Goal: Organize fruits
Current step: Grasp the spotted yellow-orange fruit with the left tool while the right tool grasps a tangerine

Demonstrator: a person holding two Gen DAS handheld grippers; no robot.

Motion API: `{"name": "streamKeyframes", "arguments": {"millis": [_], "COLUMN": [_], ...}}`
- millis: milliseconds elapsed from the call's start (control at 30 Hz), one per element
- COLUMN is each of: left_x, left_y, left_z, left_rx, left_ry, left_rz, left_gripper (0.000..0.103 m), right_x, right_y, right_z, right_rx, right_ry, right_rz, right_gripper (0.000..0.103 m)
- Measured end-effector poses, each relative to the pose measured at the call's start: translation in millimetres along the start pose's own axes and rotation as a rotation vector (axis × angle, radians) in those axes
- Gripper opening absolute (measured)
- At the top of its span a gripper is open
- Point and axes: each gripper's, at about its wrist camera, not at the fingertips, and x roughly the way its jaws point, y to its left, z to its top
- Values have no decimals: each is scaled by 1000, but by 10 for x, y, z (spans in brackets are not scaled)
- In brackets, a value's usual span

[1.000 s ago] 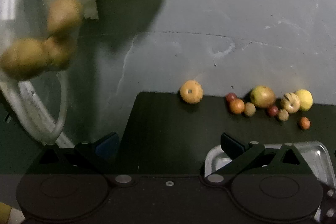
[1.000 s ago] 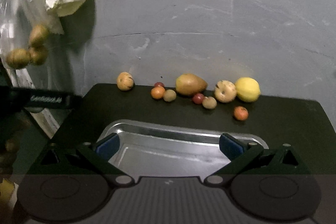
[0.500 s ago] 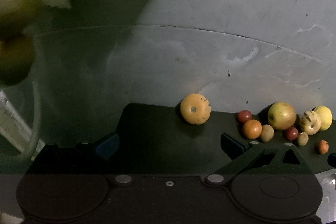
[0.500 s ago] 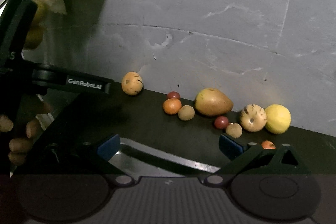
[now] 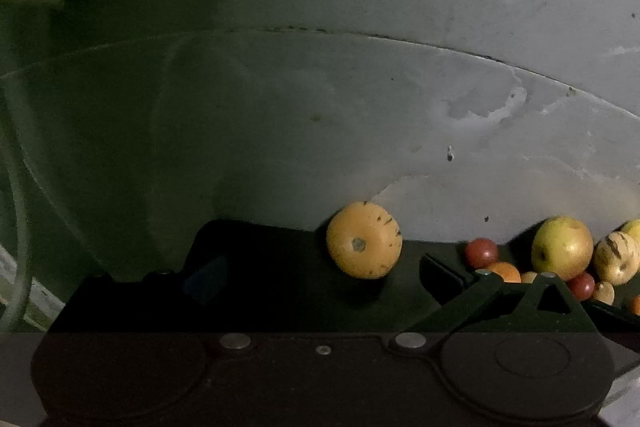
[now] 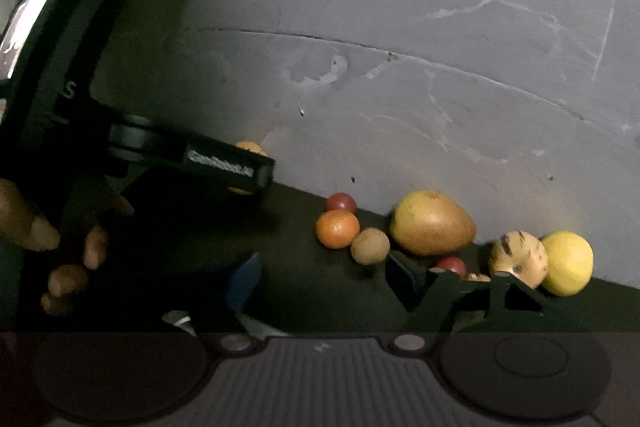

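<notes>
The left tool (image 5: pixel 320 269) stands wide open with nothing between its fingers, and just ahead of it, slightly toward its right finger, a speckled orange fruit (image 5: pixel 364 240) sits alone at the back edge of the black desk (image 5: pixel 280 279), against the grey wall (image 5: pixel 400 27). The left wrist view crowds the remaining fruits to the far right, half hidden behind that finger.

The right wrist view spreads them out plainly. The right tool (image 6: pixel 324 277) is also open and empty (its blue-padded left finger (image 6: pixel 244 281) shows best). Ahead of it and to its right runs a loose row: a small red fruit (image 6: pixel 340 202) with a tangerine (image 6: pixel 337 228) just before it, a small brown round fruit (image 6: pixel 370 245), a large pear-shaped fruit (image 6: pixel 432 223), another red fruit (image 6: pixel 451 263) partly behind the right finger, a striped pale fruit (image 6: pixel 518 257), and a lemon (image 6: pixel 568 263) touching it. This view alone shows the left tool from the side, covering most of the speckled fruit, and the person's hand (image 6: pixel 60 247) gripping its handle. Something metallic near the right tool's base may be a tray rim; it is too dark to be sure.
</notes>
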Motion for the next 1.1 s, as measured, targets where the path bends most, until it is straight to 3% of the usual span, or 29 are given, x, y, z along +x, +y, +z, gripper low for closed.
{"name": "streamKeyframes", "arguments": {"millis": [400,833,1100], "left_x": [145,184,196], "left_y": [68,191,209], "left_z": [64,71,70], "left_rx": [-29,-45,-38], "left_ry": [18,23,27], "left_rz": [-66,-98,-126], "left_gripper": [88,75,50], "right_x": [333,449,533], "right_y": [50,94,219], "right_z": [116,215,230], "right_rx": [-101,-129,-204], "right_ry": [19,51,111], "right_rz": [-39,-57,-98], "right_gripper": [54,50,39]}}
